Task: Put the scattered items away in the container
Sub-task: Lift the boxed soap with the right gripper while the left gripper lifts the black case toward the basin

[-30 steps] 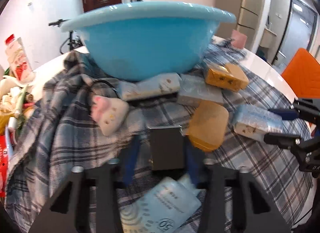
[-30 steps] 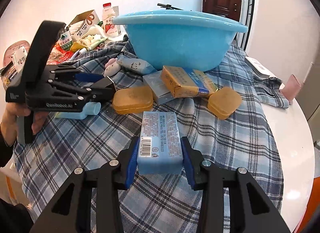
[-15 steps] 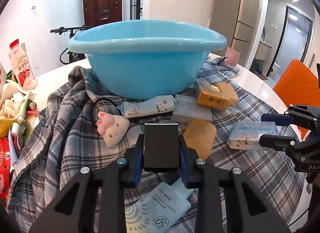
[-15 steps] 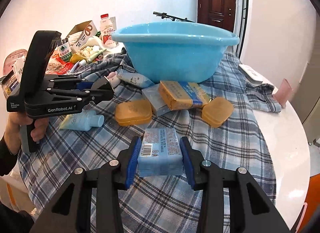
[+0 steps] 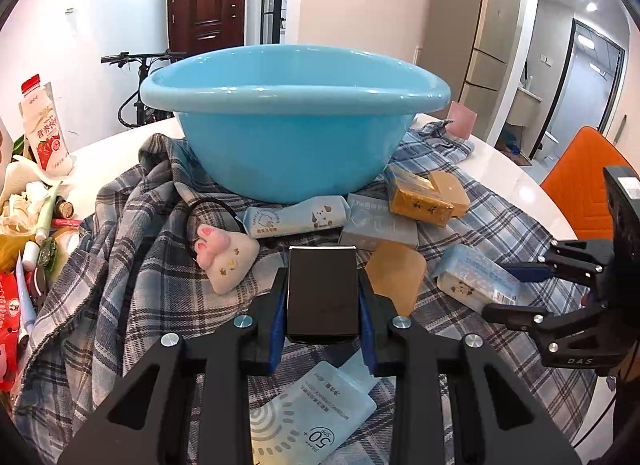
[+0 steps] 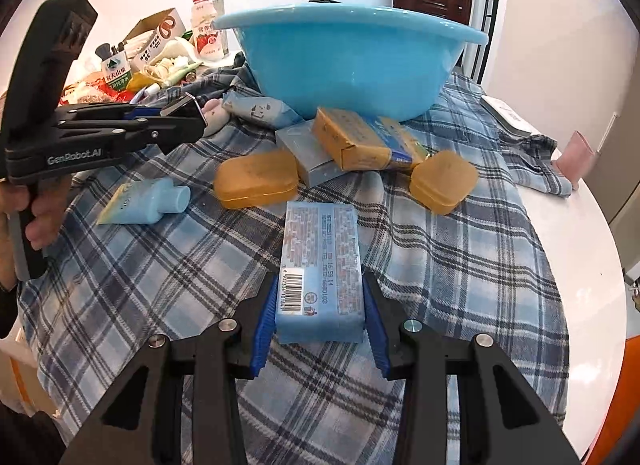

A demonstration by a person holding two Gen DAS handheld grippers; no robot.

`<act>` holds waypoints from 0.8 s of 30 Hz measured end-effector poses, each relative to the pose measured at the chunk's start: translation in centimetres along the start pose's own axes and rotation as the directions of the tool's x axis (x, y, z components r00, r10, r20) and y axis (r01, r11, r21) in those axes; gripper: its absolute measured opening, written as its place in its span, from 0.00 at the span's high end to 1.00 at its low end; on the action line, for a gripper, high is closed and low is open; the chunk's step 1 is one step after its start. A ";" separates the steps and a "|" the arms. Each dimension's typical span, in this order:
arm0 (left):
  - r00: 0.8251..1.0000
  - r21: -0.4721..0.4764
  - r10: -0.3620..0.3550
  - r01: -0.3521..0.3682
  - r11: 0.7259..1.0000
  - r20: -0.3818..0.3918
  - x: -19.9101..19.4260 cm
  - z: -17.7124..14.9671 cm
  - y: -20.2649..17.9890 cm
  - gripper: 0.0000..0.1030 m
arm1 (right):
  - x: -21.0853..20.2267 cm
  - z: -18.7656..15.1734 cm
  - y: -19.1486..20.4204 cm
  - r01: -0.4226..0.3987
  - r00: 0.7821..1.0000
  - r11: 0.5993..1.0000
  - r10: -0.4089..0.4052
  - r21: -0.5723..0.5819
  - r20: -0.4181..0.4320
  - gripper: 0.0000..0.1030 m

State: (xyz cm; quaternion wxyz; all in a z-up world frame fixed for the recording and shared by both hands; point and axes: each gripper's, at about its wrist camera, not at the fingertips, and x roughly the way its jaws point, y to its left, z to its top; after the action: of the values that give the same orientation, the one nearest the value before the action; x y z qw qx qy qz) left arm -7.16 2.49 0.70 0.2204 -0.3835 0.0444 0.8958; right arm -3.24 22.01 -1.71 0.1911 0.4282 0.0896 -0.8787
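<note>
A light blue basin (image 5: 296,129) stands on a plaid cloth (image 5: 120,265); it also shows in the right wrist view (image 6: 352,61). My left gripper (image 5: 322,305) is shut on a dark grey box (image 5: 322,293), held above the cloth in front of the basin. My right gripper (image 6: 320,313) is shut on a pale blue wrapped pack (image 6: 322,265) and shows in the left wrist view (image 5: 516,289). On the cloth lie orange soap cases (image 6: 256,179), a brown carton (image 6: 360,141), a grey box (image 5: 380,221), a blue tube (image 6: 144,201) and a paw-shaped toy (image 5: 224,261).
Bottles, cartons and wrappers crowd the table's left edge (image 5: 36,193). A pink cup (image 6: 572,153) and a white remote (image 6: 504,109) sit on the white table at the right. An orange chair (image 5: 580,181) stands beyond the table. A blue pouch (image 5: 304,421) lies under my left gripper.
My left gripper has closed on the dark grey box and lifted it, so the basin's inside shows. My right gripper has risen slightly with the blue pack.
</note>
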 end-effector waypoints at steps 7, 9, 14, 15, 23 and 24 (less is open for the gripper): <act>1.000 0.011 -0.003 0.003 1.000 -0.017 0.4 -0.3 -0.4 0.72 | 1.1 0.8 0.6 0.029 1.000 0.999 -0.029 -0.033 -0.005 0.36; 1.000 0.015 -0.004 0.004 1.000 -0.024 0.5 -0.4 -0.5 0.72 | 1.3 0.9 0.7 0.031 0.999 0.999 -0.031 -0.028 -0.005 0.58; 1.000 0.024 -0.010 0.010 1.000 -0.024 0.5 -0.4 -0.8 0.72 | 1.2 0.9 0.7 0.034 0.999 0.999 -0.034 -0.021 -0.007 0.60; 1.000 0.024 -0.012 0.012 1.000 -0.019 0.3 -0.4 -0.8 0.72 | 1.1 0.9 0.7 0.040 0.999 0.999 -0.040 -0.019 -0.005 0.60; 1.000 -0.001 -0.009 0.009 1.000 0.027 -1.1 0.4 -0.1 0.72 | -2.3 1.9 0.7 0.067 0.995 0.998 -0.067 -0.004 0.071 0.60; 0.999 -0.002 -0.009 0.009 1.000 0.036 -1.5 0.7 -0.1 0.72 | -3.0 2.3 0.7 0.071 0.994 0.997 -0.070 -0.001 0.089 0.60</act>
State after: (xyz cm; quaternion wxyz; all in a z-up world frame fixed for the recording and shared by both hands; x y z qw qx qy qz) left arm -6.66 2.19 2.22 0.2247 -0.3680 0.0377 0.9015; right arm -2.95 21.44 2.04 0.1647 0.3849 0.0981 -0.9028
